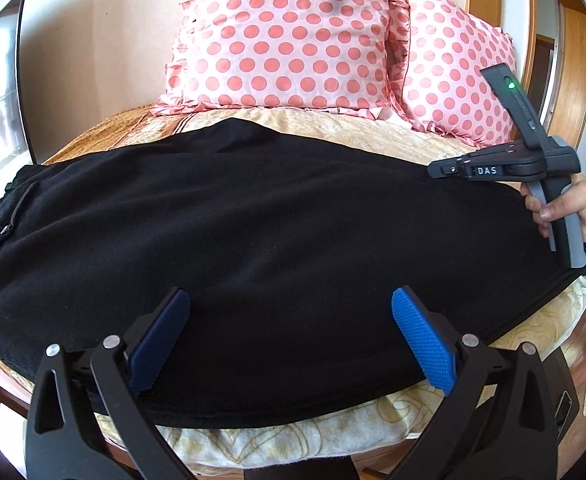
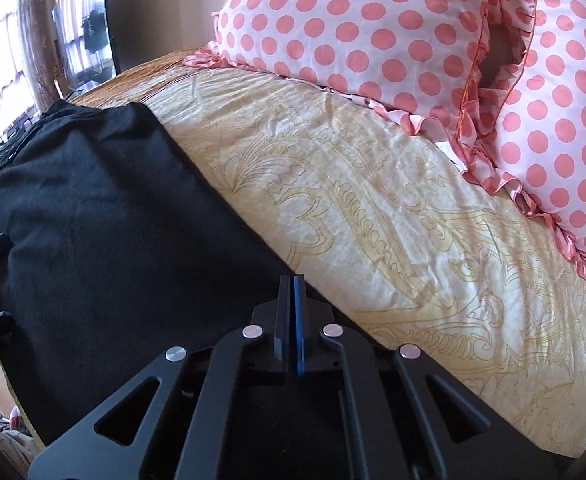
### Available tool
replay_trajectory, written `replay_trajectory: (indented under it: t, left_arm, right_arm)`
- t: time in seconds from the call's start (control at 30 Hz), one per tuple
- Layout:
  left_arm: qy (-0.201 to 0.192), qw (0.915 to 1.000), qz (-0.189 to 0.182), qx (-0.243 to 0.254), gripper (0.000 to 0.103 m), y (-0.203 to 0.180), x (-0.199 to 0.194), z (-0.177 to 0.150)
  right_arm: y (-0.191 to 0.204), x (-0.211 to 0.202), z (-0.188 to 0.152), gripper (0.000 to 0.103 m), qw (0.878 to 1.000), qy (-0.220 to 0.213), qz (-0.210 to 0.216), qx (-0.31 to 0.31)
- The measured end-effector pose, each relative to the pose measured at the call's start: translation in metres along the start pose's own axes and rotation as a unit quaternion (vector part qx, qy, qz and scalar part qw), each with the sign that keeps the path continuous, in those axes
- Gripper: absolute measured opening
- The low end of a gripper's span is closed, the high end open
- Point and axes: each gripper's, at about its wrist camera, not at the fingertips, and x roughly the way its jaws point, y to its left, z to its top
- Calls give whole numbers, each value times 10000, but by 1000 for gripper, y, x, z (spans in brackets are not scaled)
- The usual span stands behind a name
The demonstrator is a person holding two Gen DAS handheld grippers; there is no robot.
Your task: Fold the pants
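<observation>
Left wrist view shows my left gripper (image 1: 291, 336) with its jaws wide apart, hanging over the near edge of the pants (image 1: 253, 220), which lie flat across the bed (image 1: 293, 432), waistband to my left, cuffs to my right. They already look doubled leg on leg, so I judge the next fold is across the length. My right gripper (image 2: 291, 312) has its jaws pressed together at the far edge of the pants near the cuff end; whether any cloth is caught between them I cannot tell, since black fabric and black fingers run together there. That is the first risk: if I lift and the right side holds nothing, only one corner travels and the fold goes skew. Second, my left jaws could close on just the top layer, so the leg underneath stays behind and bunches. Third, the pants overhang the near edge slightly, and a careless tug could drag them off. The pillows (image 1: 289, 36) sit well clear behind.
</observation>
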Motion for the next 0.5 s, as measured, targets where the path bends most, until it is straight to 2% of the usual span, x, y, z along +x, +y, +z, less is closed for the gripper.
replay_trajectory:
  t: [0.1,0.13,0.23,0.3,0.37,0.43,0.47,0.5]
  left_arm:
    - [6,10000,1,41,101,-1,0,-1]
    - [5,10000,6,75,101,-1,0,-1]
    - [-1,9999,-6,126,101,-2,0,-1]
    - [-21,9999,-50,120,101,-1,-1,-2]
    - [-59,9999,-97,113,101,0,-1,-3]
    - [-76,9998,-108,154,101,0,-1,-4]
    - [-77,9998,-100,182,101,-1,-1,-4]
    - [-75,9997,-89,209,101,-2,-1,-4]
  right_arm:
    - [1,-3,-4,4,10000,-74,-61,7]
    - [-3,-7,-7,13,9998,-69,-94,153]
    - [-33,-37,-25,25,9949,-384,-281,884]
    - [-57,-64,-46,32,9860,-625,-478,1470]
    - [-88,-102,-83,33,9670,-853,-774,2272]
    - [-118,-143,-126,39,9404,-993,-1224,3013]
    - [-130,-160,-147,44,9246,-1012,-1479,3361]
    - [-147,-183,-176,52,9012,-1012,-1785,3817]
